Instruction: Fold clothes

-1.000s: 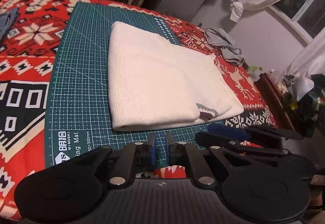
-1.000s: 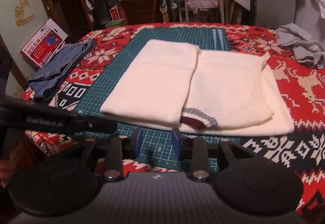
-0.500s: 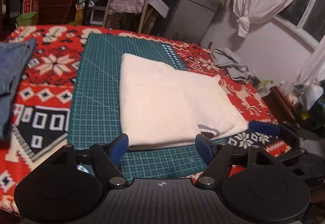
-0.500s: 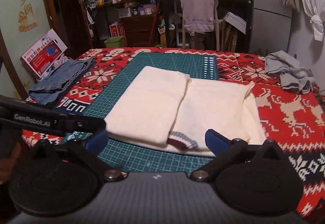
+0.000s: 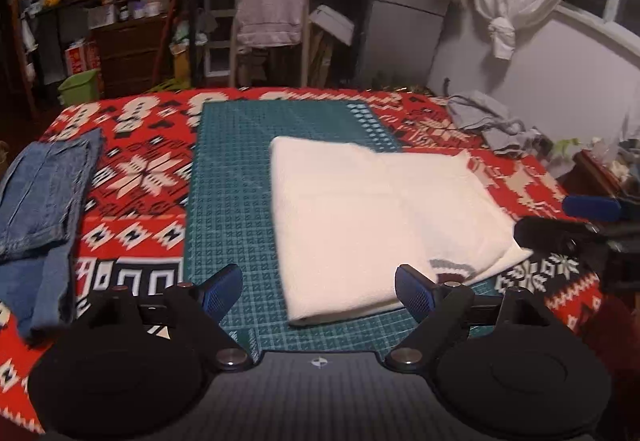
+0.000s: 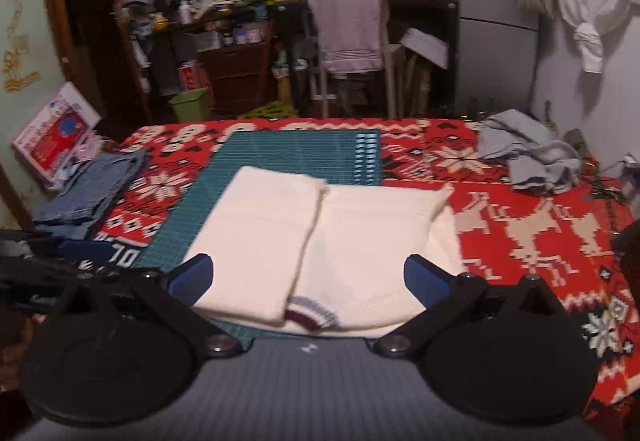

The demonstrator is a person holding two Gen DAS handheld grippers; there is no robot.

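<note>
Evidently both tools stood with jaws spread wide and empty: the left gripper (image 5: pixel 319 291) and the right gripper (image 6: pixel 308 279) hung just short of the near hem of the cream sweater (image 5: pixel 372 217). Straight ahead of both, it lay folded on the green cutting mat (image 5: pixel 232 177), its long axis running crosswise, its striped cuff (image 6: pixel 312 315) pointing back toward the right gripper, the nearer one.
</note>
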